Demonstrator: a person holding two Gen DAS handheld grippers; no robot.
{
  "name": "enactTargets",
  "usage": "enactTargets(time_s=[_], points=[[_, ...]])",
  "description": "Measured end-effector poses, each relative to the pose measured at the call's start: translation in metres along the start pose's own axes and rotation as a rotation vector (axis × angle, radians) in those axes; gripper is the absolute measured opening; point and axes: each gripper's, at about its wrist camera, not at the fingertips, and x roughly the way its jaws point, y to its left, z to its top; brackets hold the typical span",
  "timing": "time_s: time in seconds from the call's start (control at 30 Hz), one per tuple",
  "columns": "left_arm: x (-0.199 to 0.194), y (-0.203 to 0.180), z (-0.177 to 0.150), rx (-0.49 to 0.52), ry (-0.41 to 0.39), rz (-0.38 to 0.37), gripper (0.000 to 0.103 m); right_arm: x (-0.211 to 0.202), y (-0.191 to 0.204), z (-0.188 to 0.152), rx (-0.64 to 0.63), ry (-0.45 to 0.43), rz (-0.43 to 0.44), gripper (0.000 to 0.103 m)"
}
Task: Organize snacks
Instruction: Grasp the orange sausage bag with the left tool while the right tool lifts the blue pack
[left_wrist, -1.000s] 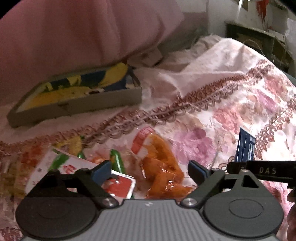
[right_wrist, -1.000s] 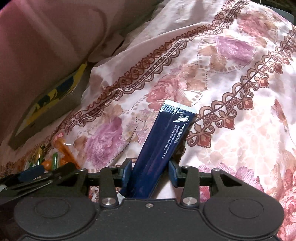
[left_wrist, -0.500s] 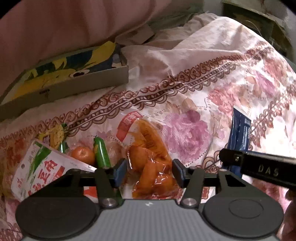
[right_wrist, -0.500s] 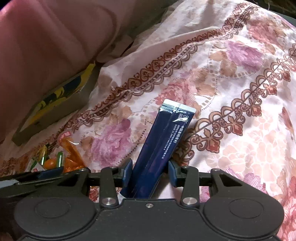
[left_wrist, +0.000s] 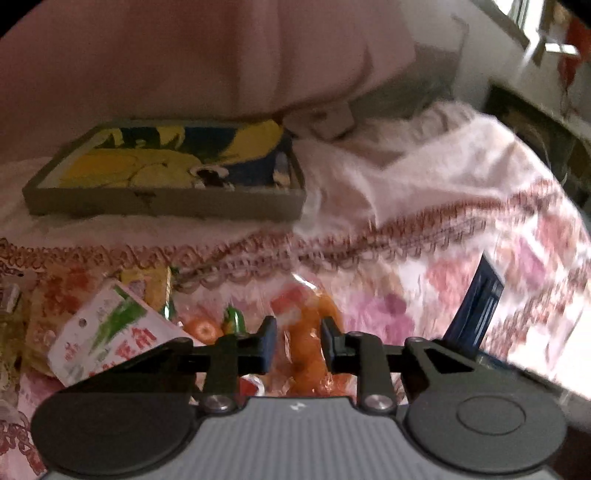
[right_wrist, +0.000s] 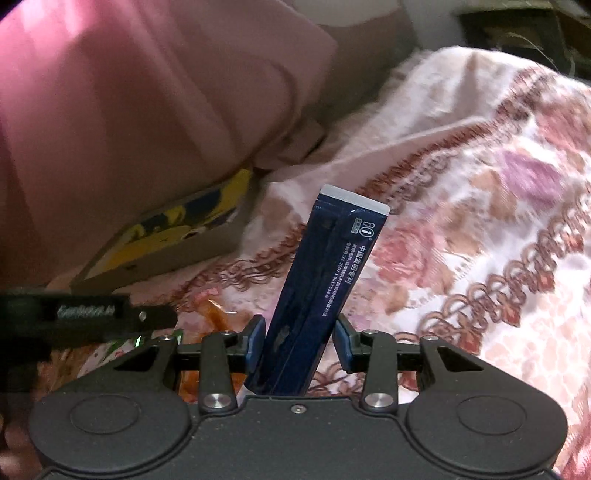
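In the left wrist view my left gripper (left_wrist: 299, 343) has its jaws closing on a clear bag of orange snacks (left_wrist: 306, 328), which fills the gap, the pads pressing its sides. Beside it lie a white, green and red packet (left_wrist: 107, 332) and small orange and green sweets (left_wrist: 205, 328). My right gripper (right_wrist: 299, 341) is shut on a long dark blue sachet (right_wrist: 325, 266) that stands up and leans right. The same sachet (left_wrist: 476, 310) shows at the right of the left view. A shallow grey box (left_wrist: 166, 201) with a yellow and blue picture inside lies beyond the snacks.
Everything rests on a floral bedspread (left_wrist: 406, 206) with a brown lace band. A large pink pillow (left_wrist: 184, 55) rises behind the box (right_wrist: 166, 254). The left gripper's black body (right_wrist: 88, 314) crosses the left edge of the right view. Dark furniture (left_wrist: 535, 122) stands far right.
The left jaws went from wide open to narrow around the orange bag, and that gripper rose. The right gripper lifted a little with the blue sachet, now facing the box more.
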Motion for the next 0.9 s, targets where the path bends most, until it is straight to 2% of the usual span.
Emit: enactTargets(time_s=[0.07,0.17,0.2,0.3,0.33,0.5,0.57,0.63,0.77,0.9], points=[[0.000,0.004,0.006,0.000,0.008,0.013,0.029,0.000,0.003,-0.001,-0.015,0.003,-0.002,0.042],[0.010,0.008,0.003,0.004,0.082,-0.006,0.030,0.000,0.002,-0.002,-0.005,0.006,-0.018,0.042],[0.012,0.009,0.000,0.009,0.093,-0.014,0.033,0.000,0.002,-0.001,-0.001,0.002,-0.023,0.042],[0.019,0.004,-0.011,0.043,0.106,-0.037,0.055,-0.001,0.002,-0.003,-0.006,-0.006,-0.033,0.042],[0.021,0.002,-0.014,0.056,0.108,-0.037,0.058,-0.001,0.002,-0.003,-0.008,-0.006,-0.034,0.042],[0.042,-0.014,-0.025,0.146,0.152,-0.004,0.063,0.000,0.003,-0.003,-0.022,-0.018,-0.039,0.042],[0.046,-0.019,-0.025,0.169,0.154,-0.004,0.059,0.001,0.003,-0.003,-0.028,-0.024,-0.042,0.042],[0.047,-0.021,-0.025,0.175,0.160,-0.029,0.048,0.003,0.002,-0.003,-0.034,-0.026,-0.051,0.041],[0.045,-0.024,-0.024,0.186,0.158,-0.023,0.046,0.005,-0.002,-0.001,-0.026,-0.028,-0.052,0.041],[0.037,-0.018,-0.021,0.153,0.145,-0.005,0.045,-0.002,-0.003,0.002,-0.022,-0.059,-0.045,0.041]])
